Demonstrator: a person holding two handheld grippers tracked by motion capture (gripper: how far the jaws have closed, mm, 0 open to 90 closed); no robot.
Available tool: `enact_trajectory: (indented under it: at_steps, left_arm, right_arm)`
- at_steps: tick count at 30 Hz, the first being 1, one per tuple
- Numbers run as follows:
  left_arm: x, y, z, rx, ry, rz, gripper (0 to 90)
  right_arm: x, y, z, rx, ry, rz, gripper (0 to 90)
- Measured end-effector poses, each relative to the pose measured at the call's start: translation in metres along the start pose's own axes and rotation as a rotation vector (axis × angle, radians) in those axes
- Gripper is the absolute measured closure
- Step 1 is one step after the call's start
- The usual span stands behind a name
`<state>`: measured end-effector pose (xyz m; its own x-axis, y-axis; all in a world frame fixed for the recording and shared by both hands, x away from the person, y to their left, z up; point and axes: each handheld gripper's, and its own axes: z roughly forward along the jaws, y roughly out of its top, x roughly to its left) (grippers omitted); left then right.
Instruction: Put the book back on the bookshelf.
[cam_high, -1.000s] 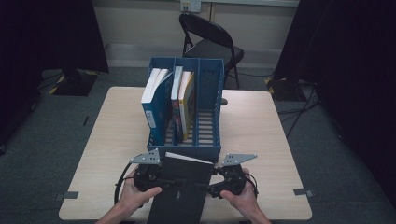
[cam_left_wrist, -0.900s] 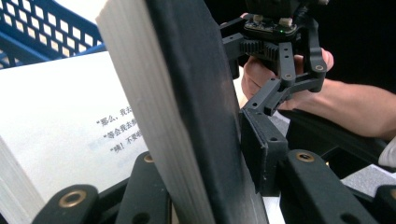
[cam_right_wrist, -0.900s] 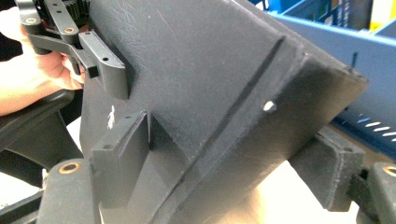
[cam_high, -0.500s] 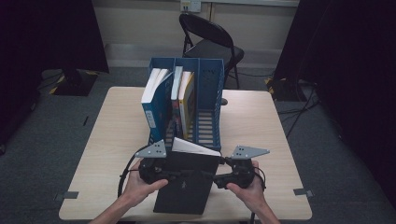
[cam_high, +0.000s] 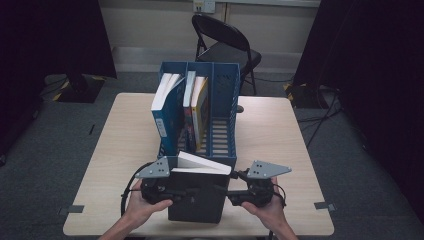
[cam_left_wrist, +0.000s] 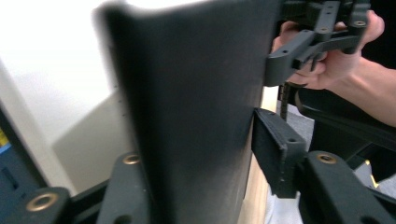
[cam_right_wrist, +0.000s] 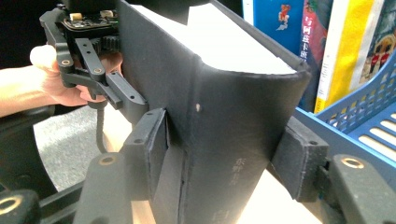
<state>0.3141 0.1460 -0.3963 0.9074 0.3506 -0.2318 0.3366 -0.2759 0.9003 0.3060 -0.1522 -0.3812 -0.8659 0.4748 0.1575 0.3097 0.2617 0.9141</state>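
Observation:
A thick black book (cam_high: 195, 200) stands upright at the table's near edge, its white pages up, just in front of a blue file rack (cam_high: 223, 100). My left gripper (cam_high: 172, 192) grips it from the left. In the left gripper view the cover (cam_left_wrist: 196, 102) lies between the jaws of my left gripper (cam_left_wrist: 201, 154), which have just been opening; the right pad (cam_left_wrist: 275, 154) still rests on it. My right gripper (cam_right_wrist: 229, 140) straddles the spine (cam_right_wrist: 233, 140). Its jaws have just been closing, and both pads press on the book.
The rack holds several upright books (cam_high: 167, 110) in its left slots; its right slot (cam_high: 220, 135) is free. It stands mid-table on the light wood table (cam_high: 280, 130). A black folding chair (cam_high: 225, 45) stands beyond the far edge. Dark curtains flank the room.
The black book lay nearly flat at the near edge; it now stands upright between the grippers. Both hands have risen a little with it.

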Motion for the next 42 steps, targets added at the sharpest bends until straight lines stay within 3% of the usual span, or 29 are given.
enact_trajectory:
  at_steps: [4, 14, 19, 20, 21, 22, 25, 28, 32, 33, 34, 42]
  left_arm:
    - [-0.002, -0.004, -0.004, -0.006, 0.042, -0.002, 51.2]
    - [-0.007, -0.012, -0.013, -0.013, 0.052, -0.002, 49.3]
    - [-0.004, -0.023, -0.03, -0.016, 0.11, -0.026, 43.8]
    - [0.001, -0.028, -0.036, -0.018, 0.127, -0.055, 43.4]
    - [0.001, -0.028, -0.036, -0.018, 0.127, -0.055, 42.2]
    - [0.005, -0.031, -0.038, -0.022, 0.169, -0.081, 37.4]
    - [0.01, -0.033, -0.04, -0.026, 0.188, -0.084, 34.8]
    - [0.015, -0.035, -0.037, -0.022, 0.167, -0.109, 28.4]
    - [0.011, -0.034, -0.027, 0.01, 0.149, -0.077, 27.6]
    - [0.01, -0.034, -0.026, 0.008, 0.126, -0.074, 32.1]
    - [0.008, -0.034, -0.025, 0.012, 0.135, -0.066, 33.2]
    - [0.006, -0.036, -0.024, 0.004, 0.143, -0.047, 32.9]
  right_arm:
    - [-0.001, -0.001, 0.003, -0.001, 0.012, 0.001, 40.4]
    - [0.005, -0.003, 0.011, 0.022, 0.052, -0.023, 39.3]
    - [0.009, -0.004, 0.021, 0.051, 0.059, -0.038, 41.6]
    - [0.01, -0.004, 0.024, 0.056, 0.053, -0.043, 41.7]
    - [0.01, -0.004, 0.024, 0.056, 0.053, -0.043, 41.7]
    - [0.011, -0.004, 0.028, 0.07, 0.047, -0.034, 41.9]
    - [0.013, -0.002, 0.03, 0.077, 0.039, -0.036, 42.2]
    - [0.015, -0.002, 0.03, 0.082, 0.046, -0.045, 43.2]
    - [0.016, -0.002, 0.034, 0.08, 0.05, -0.037, 41.9]
    - [0.016, -0.002, 0.035, 0.077, 0.06, -0.031, 41.1]
    - [0.014, -0.002, 0.039, 0.067, 0.099, -0.013, 39.4]
    - [0.017, -0.001, 0.048, 0.045, 0.114, -0.005, 40.6]
